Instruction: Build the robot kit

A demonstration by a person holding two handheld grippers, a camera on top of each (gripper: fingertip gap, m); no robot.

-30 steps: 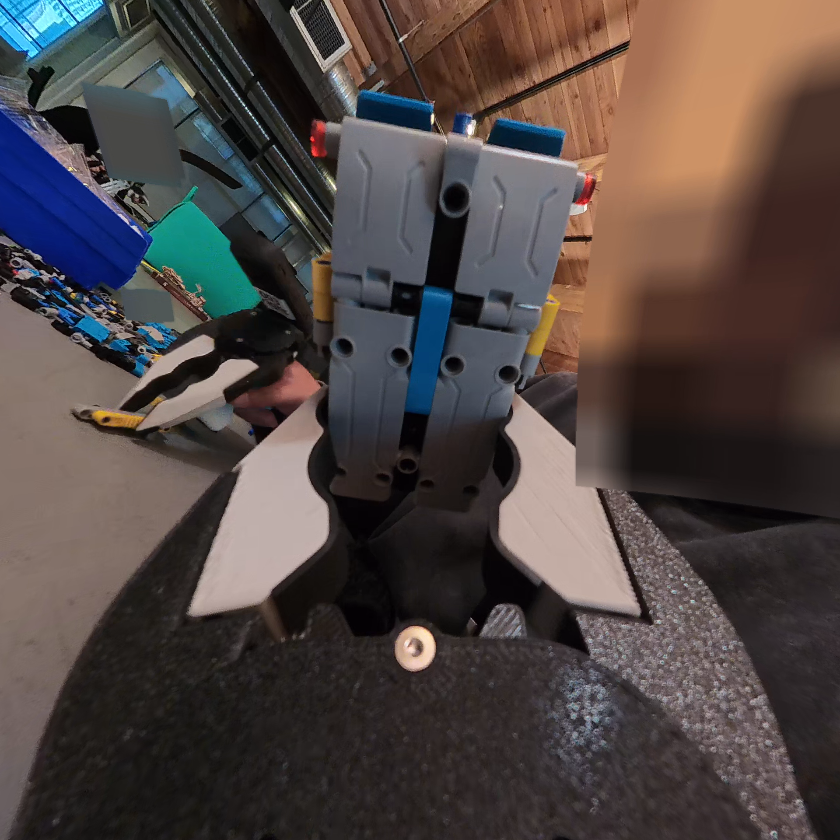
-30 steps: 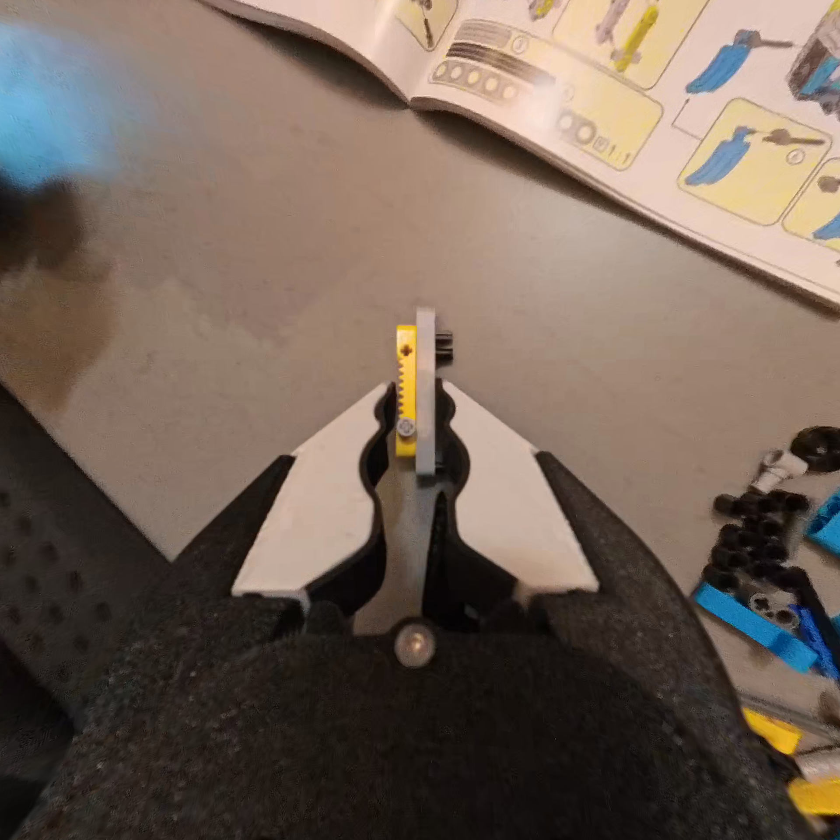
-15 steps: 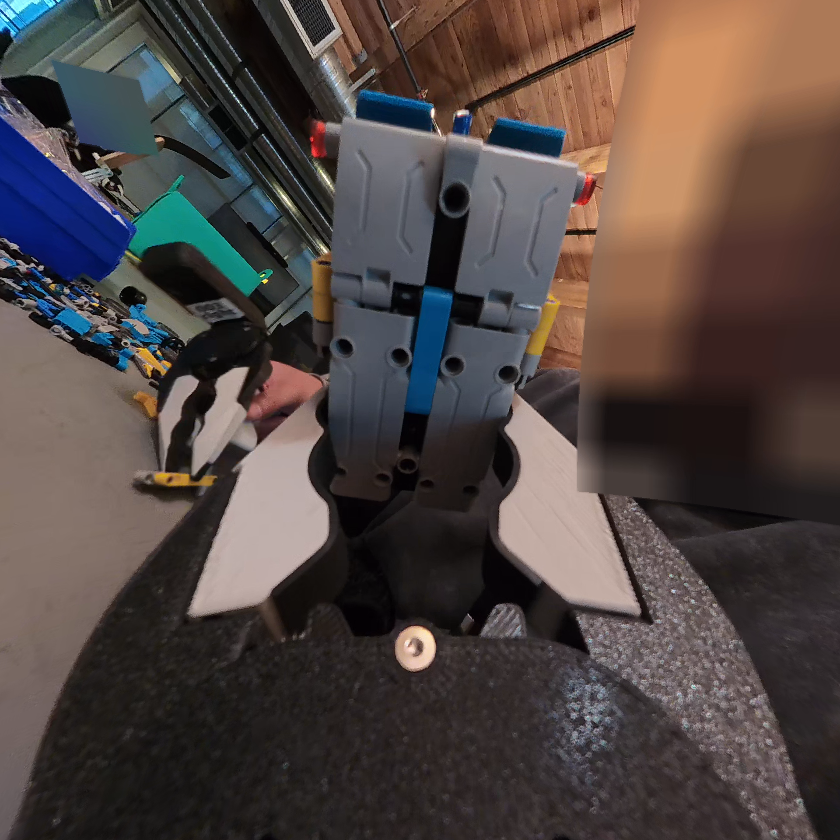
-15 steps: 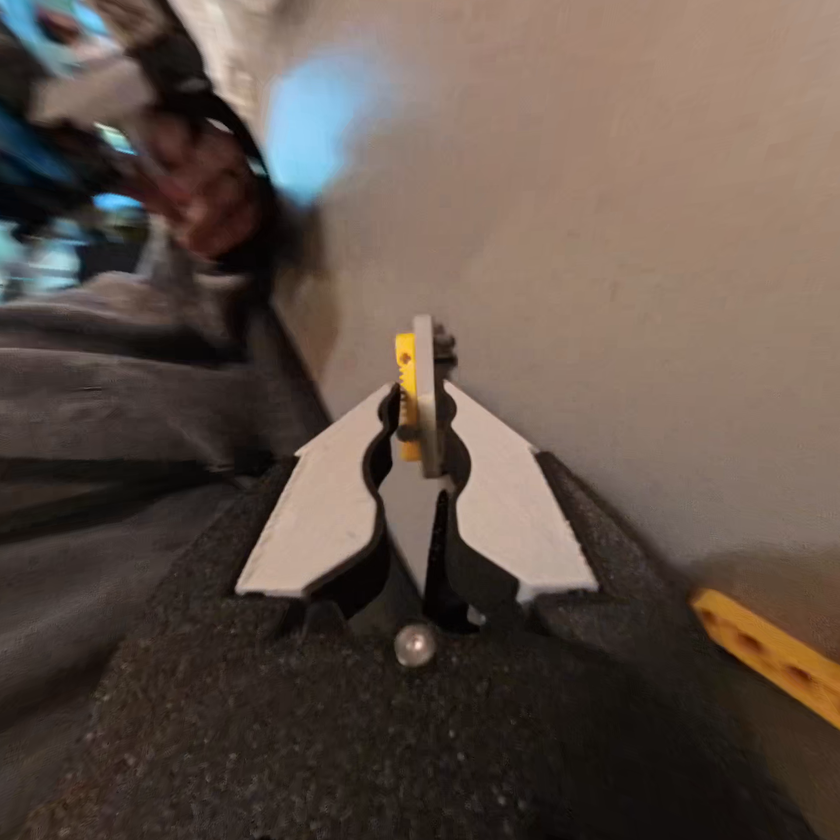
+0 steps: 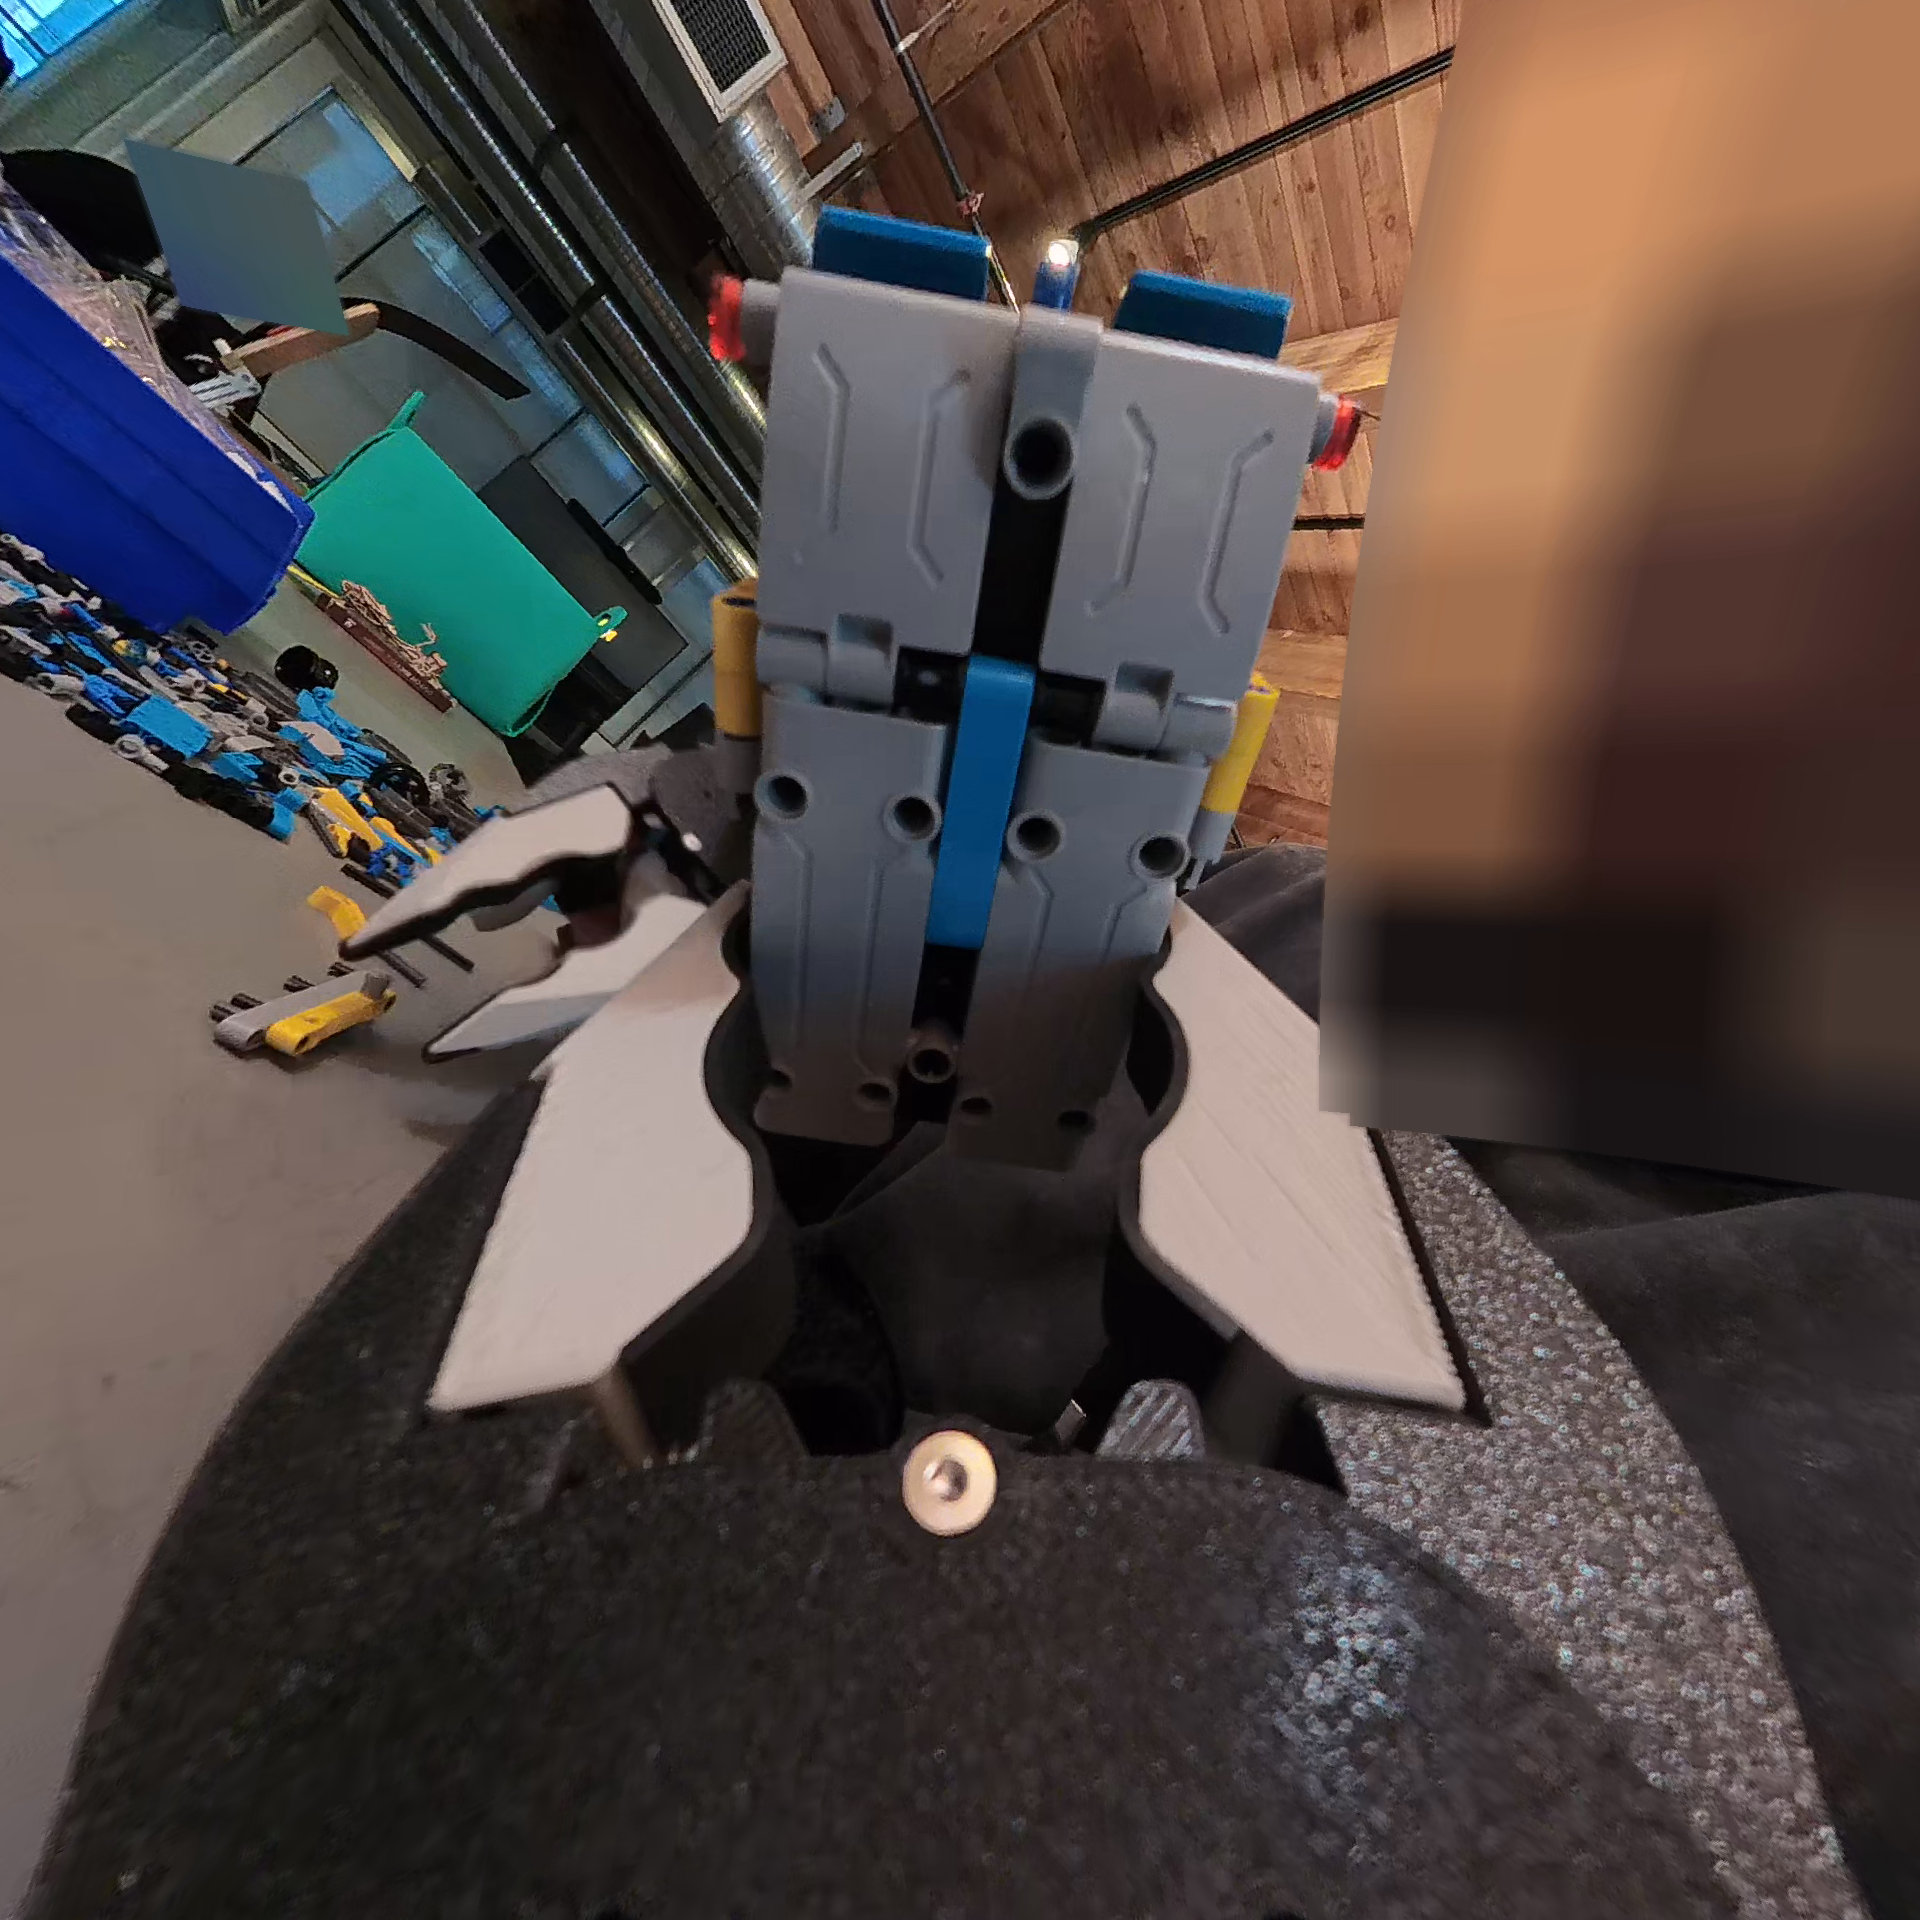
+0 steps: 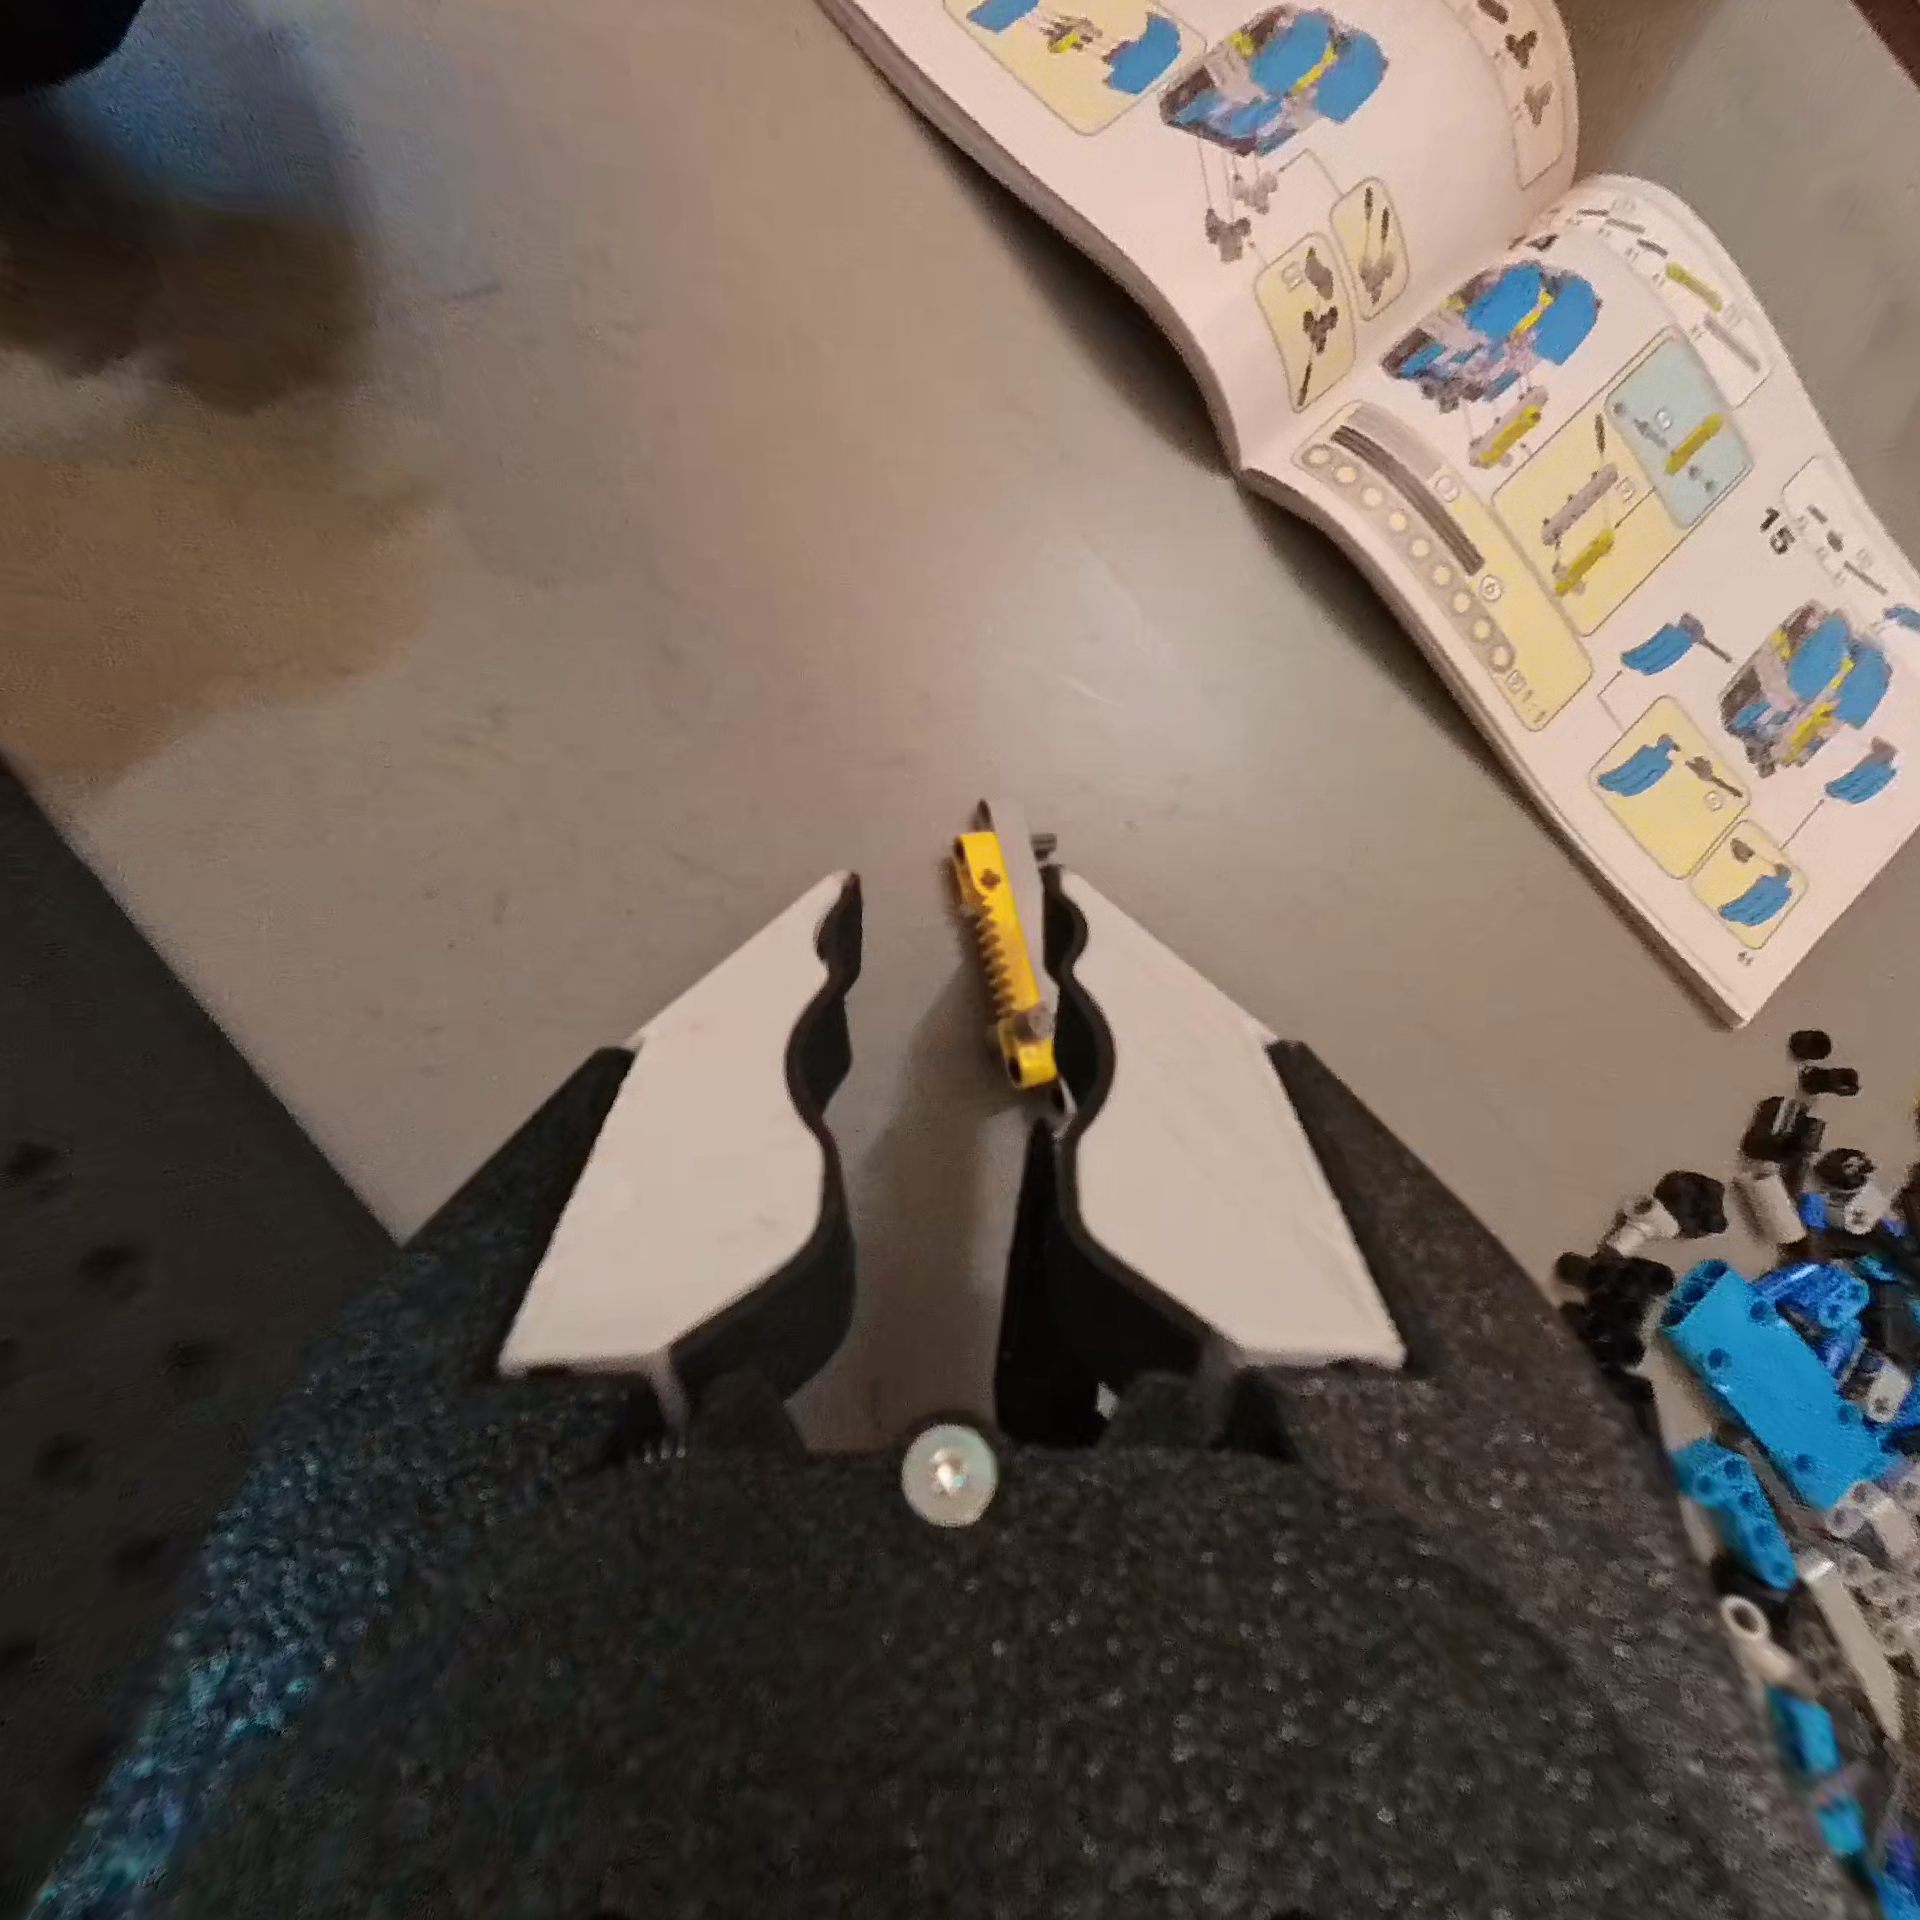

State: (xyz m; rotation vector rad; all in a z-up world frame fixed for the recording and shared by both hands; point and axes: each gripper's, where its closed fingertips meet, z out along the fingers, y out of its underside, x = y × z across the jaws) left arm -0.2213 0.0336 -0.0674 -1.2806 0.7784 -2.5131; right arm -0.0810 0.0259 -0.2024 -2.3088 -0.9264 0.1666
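My left gripper (image 5: 951, 914) is shut on a grey brick-built model (image 5: 1029, 644) with a blue centre strip, blue top blocks and red pins, and holds it upright in the air. My right gripper (image 6: 951, 883) is open, low over the table. A small yellow toothed piece joined to a grey beam (image 6: 1003, 956) lies on the table between its fingers, close to the right finger (image 6: 1174, 1143). In the left wrist view the right gripper (image 5: 416, 987) shows open at the left, just beside the same yellow and grey piece (image 5: 301, 1023).
An open instruction booklet (image 6: 1507, 468) lies at the far right of the grey table (image 6: 623, 623). A pile of blue, black and grey parts (image 6: 1766, 1351) sits at the right. The left wrist view shows that pile (image 5: 208, 727), a blue bin (image 5: 104, 468) and a green object (image 5: 447, 582).
My right gripper swung round over the table, lowered, and opened, letting go of the yellow and grey piece, which now lies on the table. The left gripper still holds the model the same way.
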